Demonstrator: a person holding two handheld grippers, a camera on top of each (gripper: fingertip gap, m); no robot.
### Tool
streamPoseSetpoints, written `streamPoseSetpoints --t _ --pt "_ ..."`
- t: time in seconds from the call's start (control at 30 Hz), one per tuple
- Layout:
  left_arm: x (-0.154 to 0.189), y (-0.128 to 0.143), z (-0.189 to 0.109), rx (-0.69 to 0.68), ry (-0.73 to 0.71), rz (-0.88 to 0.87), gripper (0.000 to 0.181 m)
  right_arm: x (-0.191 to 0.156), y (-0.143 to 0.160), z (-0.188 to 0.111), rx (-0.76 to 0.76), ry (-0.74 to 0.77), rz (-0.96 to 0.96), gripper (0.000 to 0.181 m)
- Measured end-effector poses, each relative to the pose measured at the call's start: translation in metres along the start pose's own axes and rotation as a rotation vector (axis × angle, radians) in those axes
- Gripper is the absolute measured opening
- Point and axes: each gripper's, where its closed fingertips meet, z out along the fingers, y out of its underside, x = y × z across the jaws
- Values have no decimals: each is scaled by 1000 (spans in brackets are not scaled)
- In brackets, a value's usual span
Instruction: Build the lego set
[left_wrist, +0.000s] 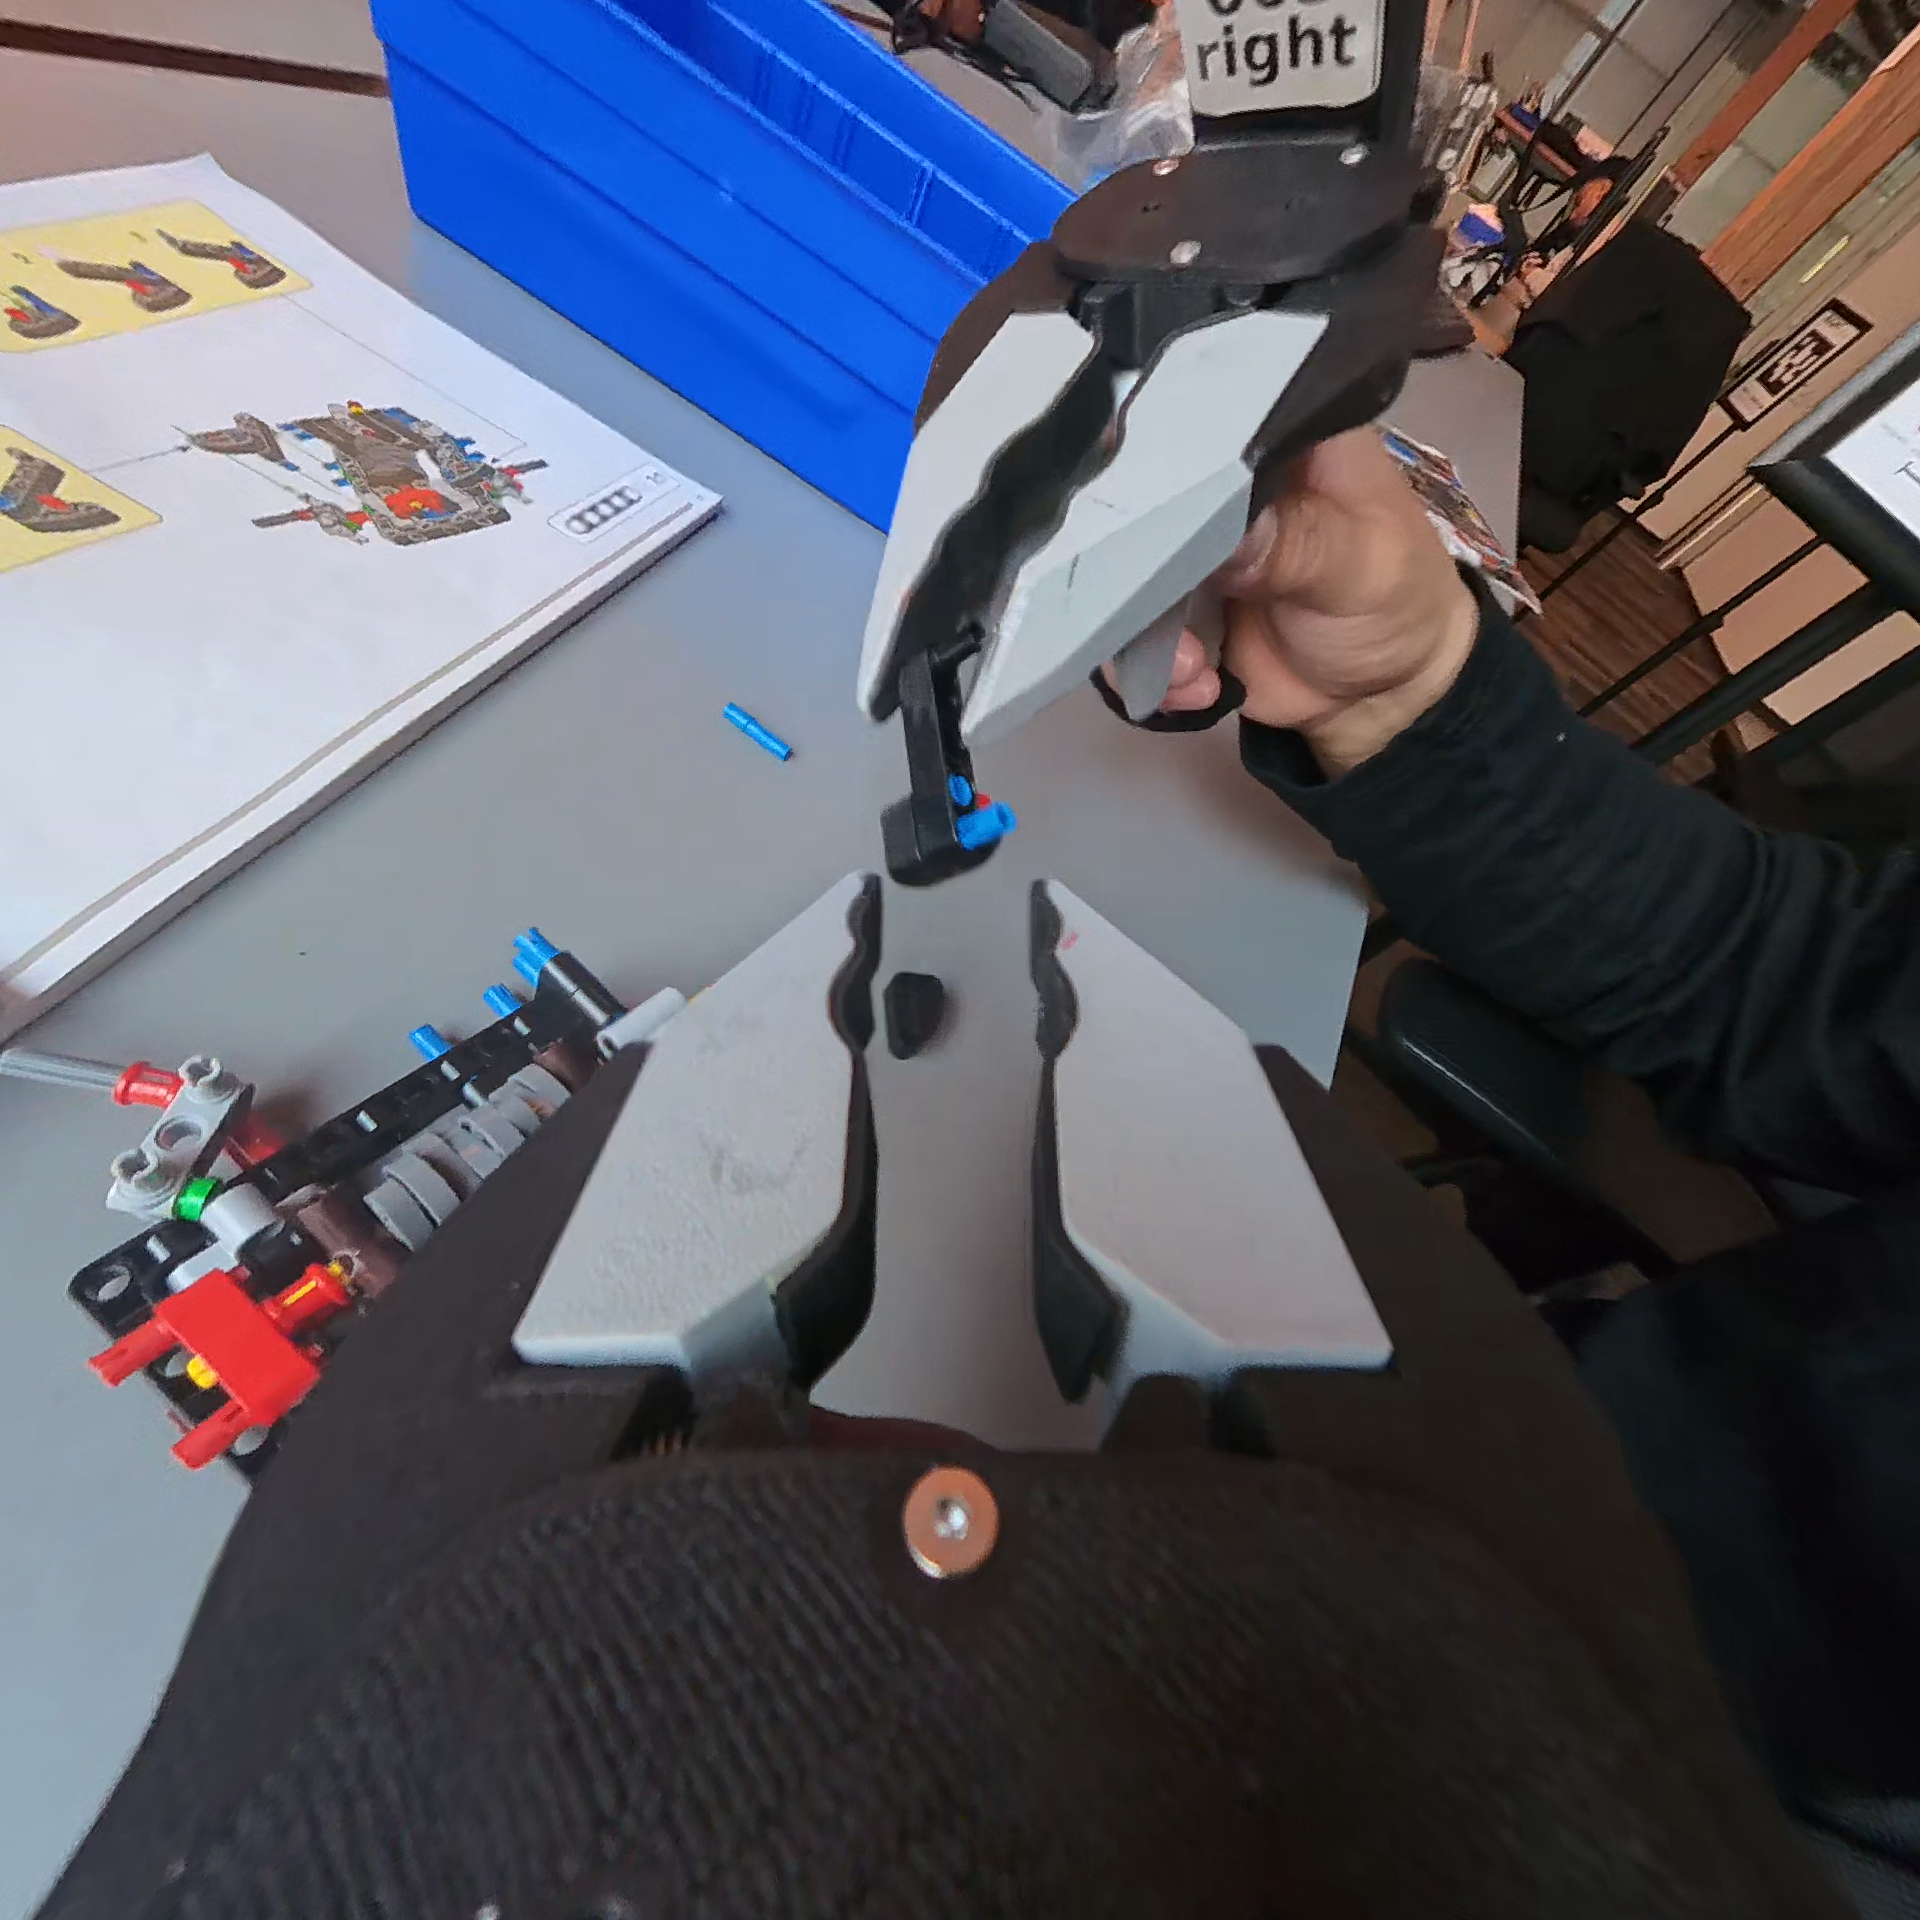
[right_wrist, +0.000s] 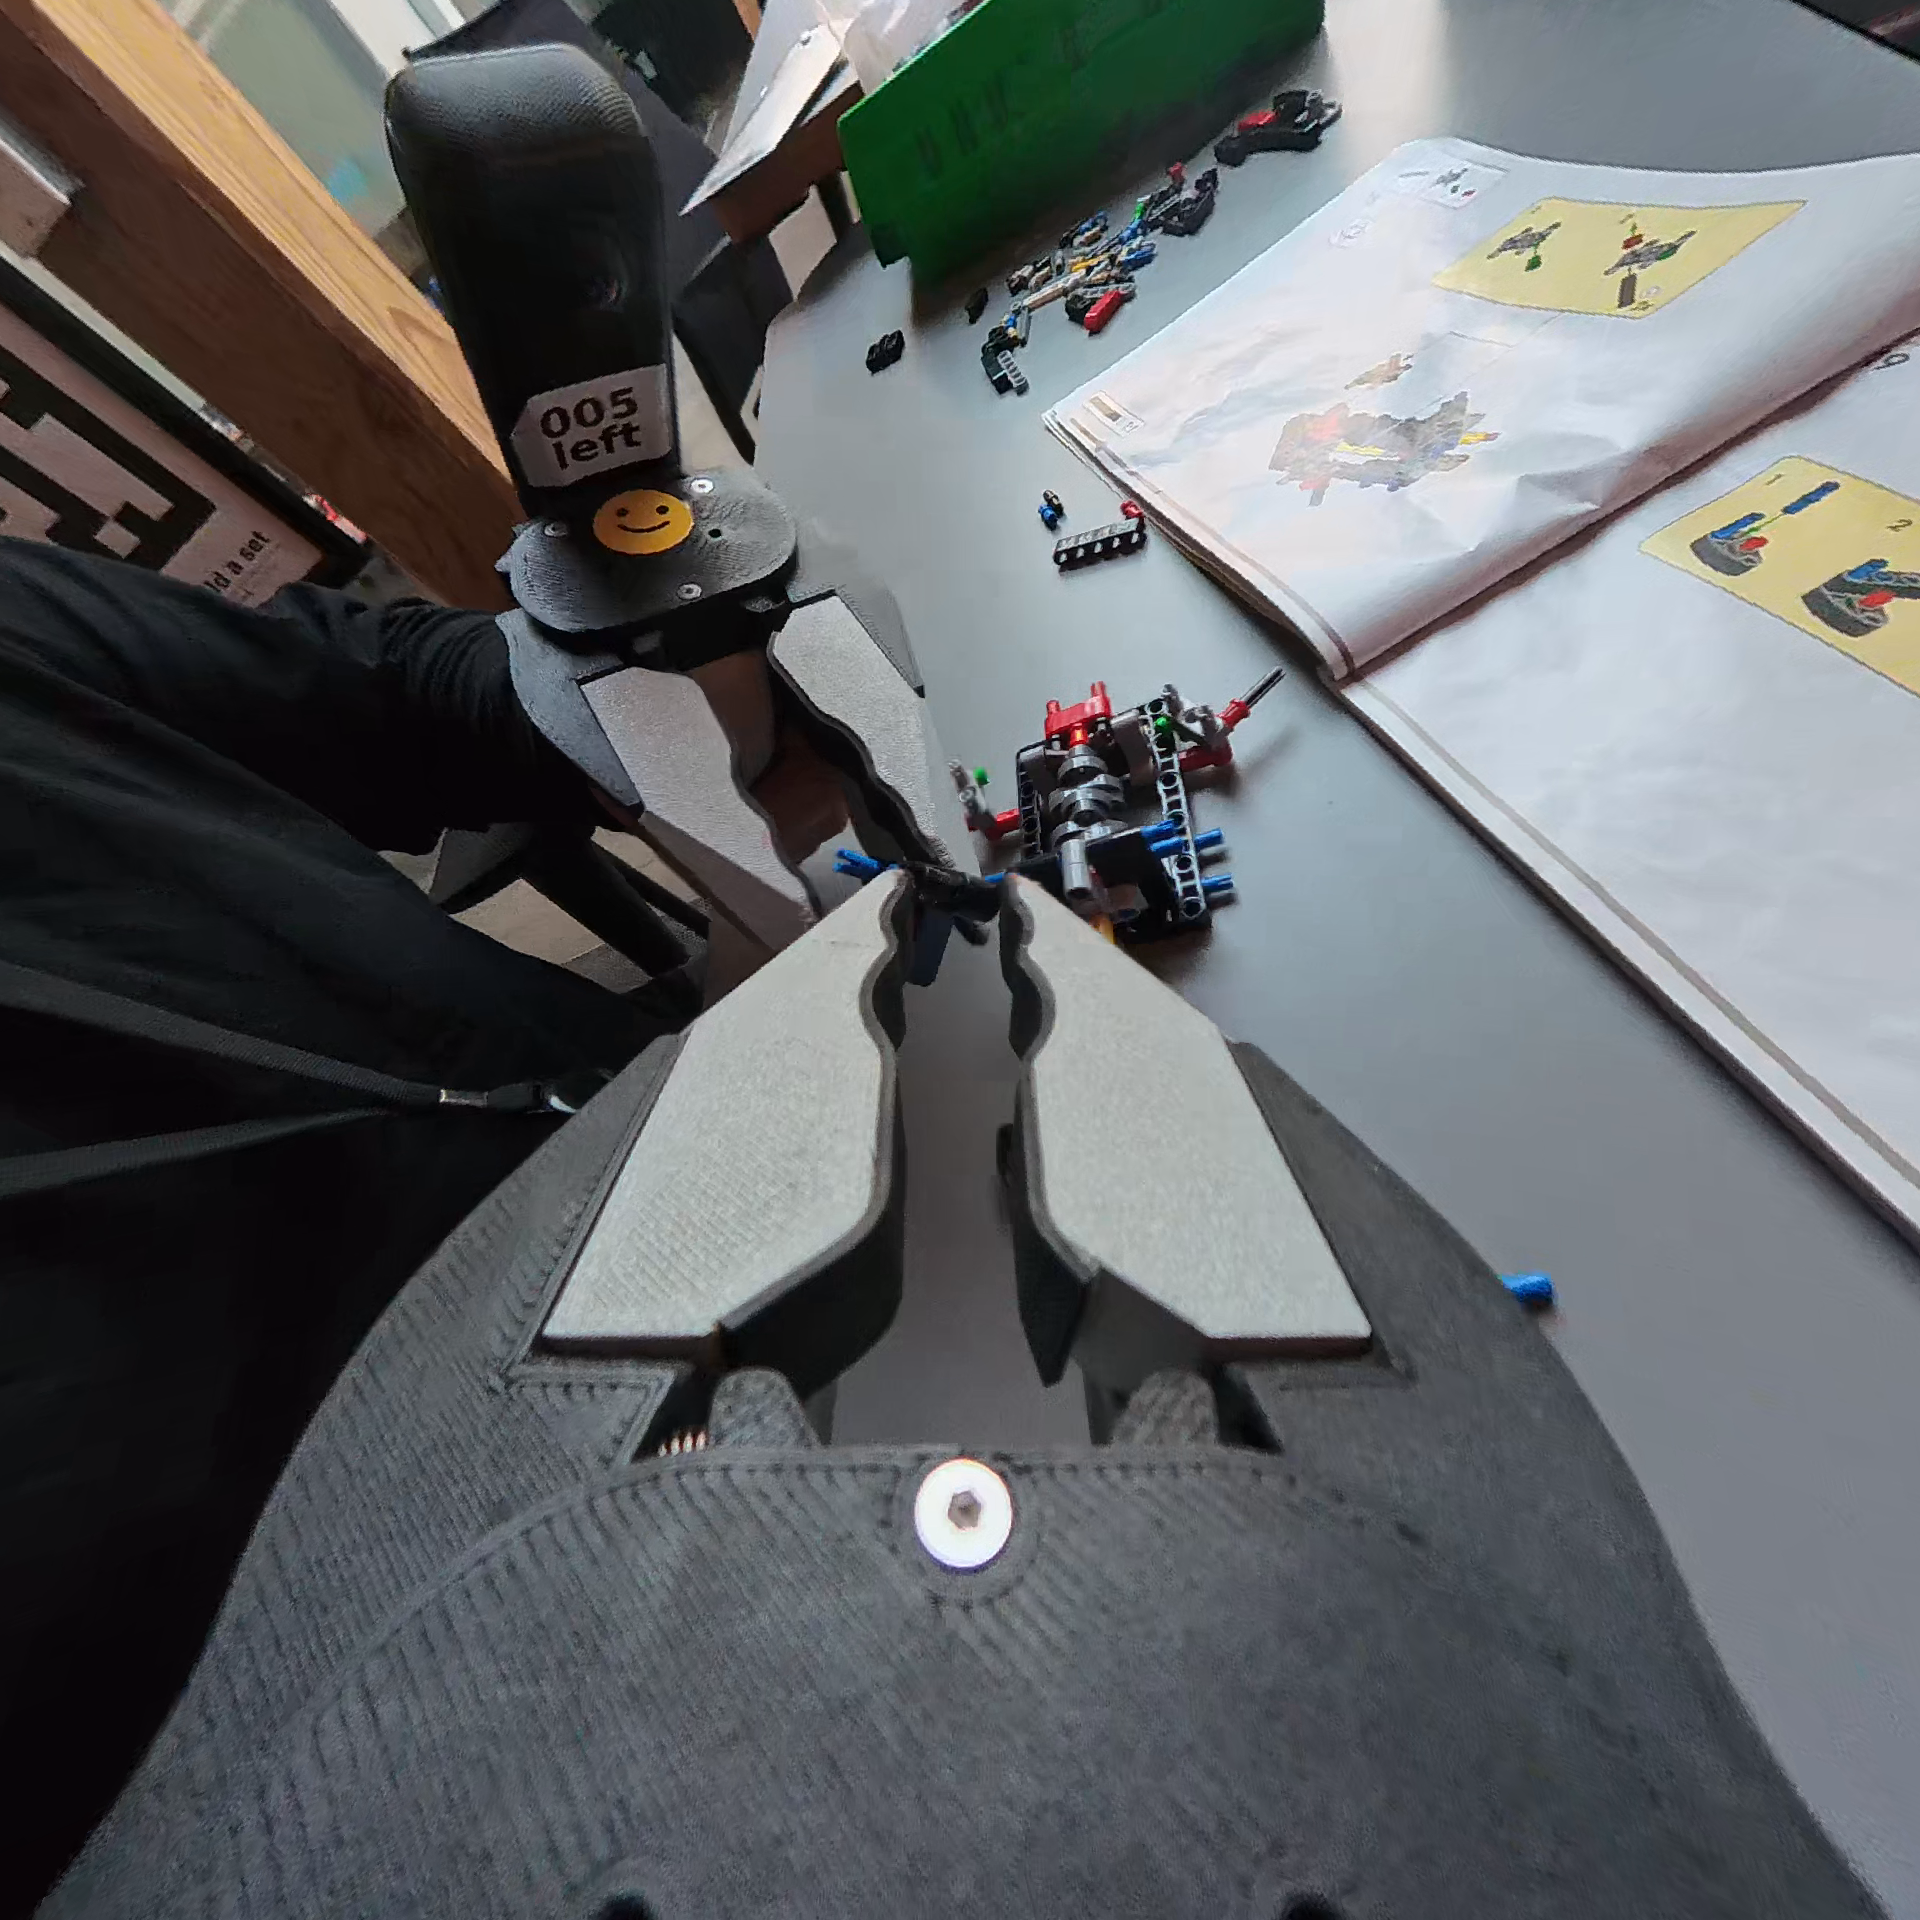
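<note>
My right gripper (right_wrist: 953, 891) is shut on a black angled Lego piece (right_wrist: 940, 906) with blue pins. In the left wrist view the right gripper (left_wrist: 930, 686) holds this piece (left_wrist: 935, 800) hanging down above the table, just past my left fingertips. My left gripper (left_wrist: 953, 891) is open and empty, and it also shows in the right wrist view (right_wrist: 873, 873), close against the held piece. The partial build (left_wrist: 312, 1195) of black, grey and red parts with blue pins lies on the table to the left; it also shows in the right wrist view (right_wrist: 1122, 821).
A small black part (left_wrist: 914, 1013) lies on the table in the gap between my left fingers. A loose blue pin (left_wrist: 756, 730), the open instruction booklet (left_wrist: 260, 520) and a blue bin (left_wrist: 707, 208) lie beyond. A black beam (right_wrist: 1099, 542), a pile of loose parts (right_wrist: 1091, 270) and a green bin (right_wrist: 1039, 125) sit farther off. Less than 4 cm separates the two grippers' tips. The black beam (right_wrist: 1099, 542) is about equally far from each gripper, around 25 cm.
</note>
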Motion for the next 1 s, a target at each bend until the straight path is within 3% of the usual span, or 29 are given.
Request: streamPoseSetpoints --t 0.13,0.4,0.57,0.73,0.83,1.0 --pt "-7 1 -12 -17 -60 37 35 38 -3 -10 -7 89 97 12" --pt "-1 12 -54 -43 -163 263 29 105 28 6 -229 153 274 13" --pt "-12 31 -71 -74 -184 251 27 103 27 -3 -208 155 326 13" --pt "-30 52 -86 -121 -235 268 27 93 30 -57 -241 351 337 13" --pt "-33 59 -89 -121 -224 260 27 88 48 -80 -314 449 393 13" --pt "-32 67 -88 -137 -199 261 26 77 93 -71 -409 425 498 14"
